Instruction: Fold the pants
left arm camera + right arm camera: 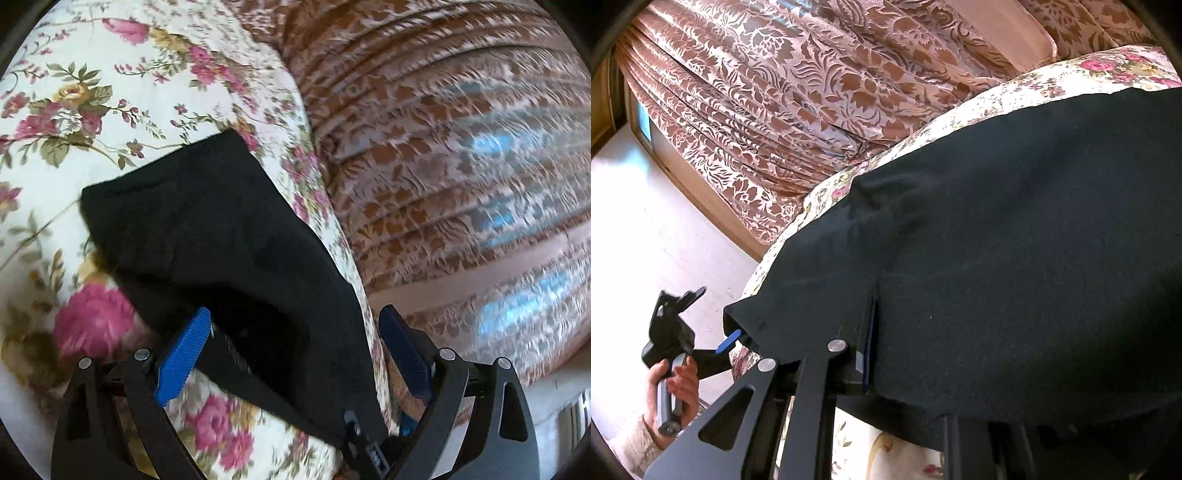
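Black pants (221, 229) lie on a floral bedspread (74, 110), close to the bed's edge. In the left wrist view my left gripper (295, 314) stands open, its blue pads (181, 354) on either side of the near end of the pants without pressing on them. In the right wrist view the pants (1015, 240) fill the frame and drape over my right gripper (873, 306), which is shut on a fold of the cloth. A hand (677, 387) holds the left gripper at the lower left, and one blue fingertip (728, 341) touches the corner of the pants.
A brown patterned curtain (812, 92) hangs right beside the bed and down to the pale floor (646, 240). The bedspread's edge (332, 221) drops off next to the pants. A wooden window frame (701, 199) runs along the wall.
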The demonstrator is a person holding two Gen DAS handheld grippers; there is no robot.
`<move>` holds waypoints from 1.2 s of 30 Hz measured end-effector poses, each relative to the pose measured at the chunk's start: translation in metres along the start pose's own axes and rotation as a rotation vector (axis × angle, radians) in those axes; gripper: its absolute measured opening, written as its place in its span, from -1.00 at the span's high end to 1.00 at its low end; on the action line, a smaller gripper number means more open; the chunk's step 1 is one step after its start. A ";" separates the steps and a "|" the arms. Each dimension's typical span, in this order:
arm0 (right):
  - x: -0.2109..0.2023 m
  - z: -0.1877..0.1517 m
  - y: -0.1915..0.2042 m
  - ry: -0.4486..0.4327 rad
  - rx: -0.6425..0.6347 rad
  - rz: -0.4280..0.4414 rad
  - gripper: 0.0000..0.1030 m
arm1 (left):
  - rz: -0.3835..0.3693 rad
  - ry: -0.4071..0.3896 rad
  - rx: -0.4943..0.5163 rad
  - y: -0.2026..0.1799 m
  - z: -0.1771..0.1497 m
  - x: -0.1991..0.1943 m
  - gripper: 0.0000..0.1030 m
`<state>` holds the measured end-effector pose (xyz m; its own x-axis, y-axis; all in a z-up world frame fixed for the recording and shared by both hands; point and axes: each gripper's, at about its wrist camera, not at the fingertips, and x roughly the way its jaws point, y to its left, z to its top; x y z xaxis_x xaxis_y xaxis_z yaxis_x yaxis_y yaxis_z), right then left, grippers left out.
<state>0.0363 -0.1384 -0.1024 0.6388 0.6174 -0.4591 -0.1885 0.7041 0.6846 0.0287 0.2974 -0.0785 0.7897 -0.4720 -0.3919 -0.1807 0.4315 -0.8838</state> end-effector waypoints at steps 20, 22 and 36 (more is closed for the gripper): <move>0.003 0.007 0.017 0.078 -0.071 -0.064 0.74 | 0.154 -0.120 0.204 0.039 0.011 -0.007 0.88; 0.001 0.007 0.017 0.068 -0.063 -0.049 0.74 | 0.114 -0.150 0.170 0.039 0.011 -0.015 0.88; -0.032 0.010 -0.001 -0.023 0.086 0.019 -0.03 | 0.248 -0.290 0.294 0.017 -0.013 -0.049 0.15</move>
<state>0.0238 -0.1623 -0.0831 0.6530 0.6215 -0.4328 -0.1371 0.6590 0.7396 -0.0212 0.3180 -0.0780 0.8821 -0.1116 -0.4577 -0.2440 0.7229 -0.6464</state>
